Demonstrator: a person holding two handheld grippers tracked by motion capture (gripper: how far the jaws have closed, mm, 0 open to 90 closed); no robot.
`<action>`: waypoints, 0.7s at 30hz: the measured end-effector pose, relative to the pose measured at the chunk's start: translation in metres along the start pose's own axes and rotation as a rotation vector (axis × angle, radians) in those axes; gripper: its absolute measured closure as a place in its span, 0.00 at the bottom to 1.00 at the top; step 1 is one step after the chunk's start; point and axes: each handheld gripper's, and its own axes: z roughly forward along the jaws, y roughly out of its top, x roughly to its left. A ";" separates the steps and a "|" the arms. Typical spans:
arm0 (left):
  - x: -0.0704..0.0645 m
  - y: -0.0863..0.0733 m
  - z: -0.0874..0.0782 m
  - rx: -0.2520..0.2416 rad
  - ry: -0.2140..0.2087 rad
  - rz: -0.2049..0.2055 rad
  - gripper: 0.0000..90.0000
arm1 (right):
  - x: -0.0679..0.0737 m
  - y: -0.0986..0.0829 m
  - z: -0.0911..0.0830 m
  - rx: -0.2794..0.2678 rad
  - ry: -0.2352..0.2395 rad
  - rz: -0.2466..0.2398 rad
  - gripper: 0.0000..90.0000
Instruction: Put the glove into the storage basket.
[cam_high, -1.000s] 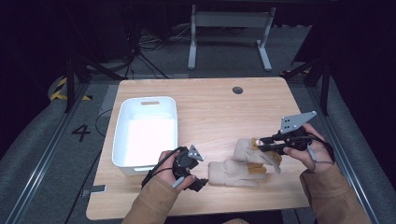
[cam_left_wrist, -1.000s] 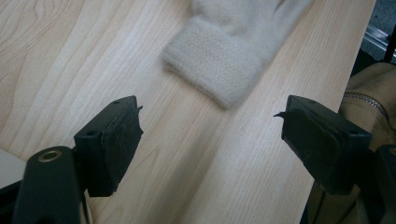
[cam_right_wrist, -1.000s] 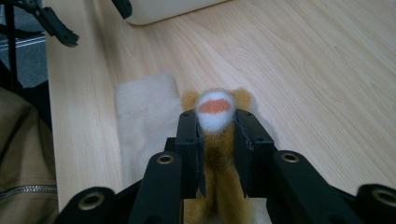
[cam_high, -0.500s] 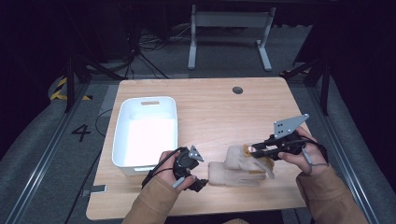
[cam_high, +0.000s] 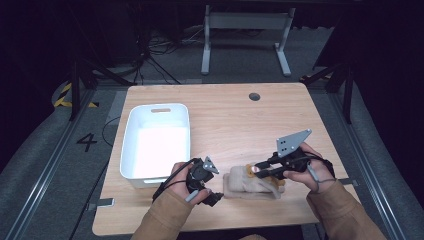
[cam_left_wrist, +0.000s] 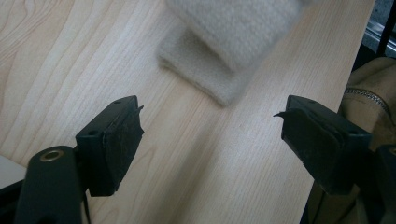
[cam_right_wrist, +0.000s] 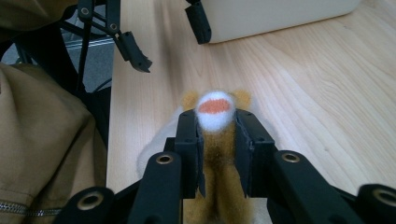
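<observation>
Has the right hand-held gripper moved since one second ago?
Yes. The right hand-held gripper moved toward the white bin and down onto the plush toy, away from the table edge.

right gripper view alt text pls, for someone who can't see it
The right gripper's two black jaws are closed on a tan and orange plush toy with a white muzzle, lying on a light wooden table. Beyond it the left gripper stands open near a white plastic bin.
</observation>
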 end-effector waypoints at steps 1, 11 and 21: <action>0.000 0.000 0.000 0.000 0.000 0.000 0.23 | 0.000 0.000 0.000 0.000 0.000 0.000 0.81; 0.000 0.000 0.000 -0.001 0.000 -0.005 0.23 | -0.003 -0.007 0.023 0.038 0.038 0.000 0.80; -0.001 0.002 0.003 -0.026 0.009 -0.025 0.20 | -0.008 -0.015 0.031 0.111 0.045 0.008 0.79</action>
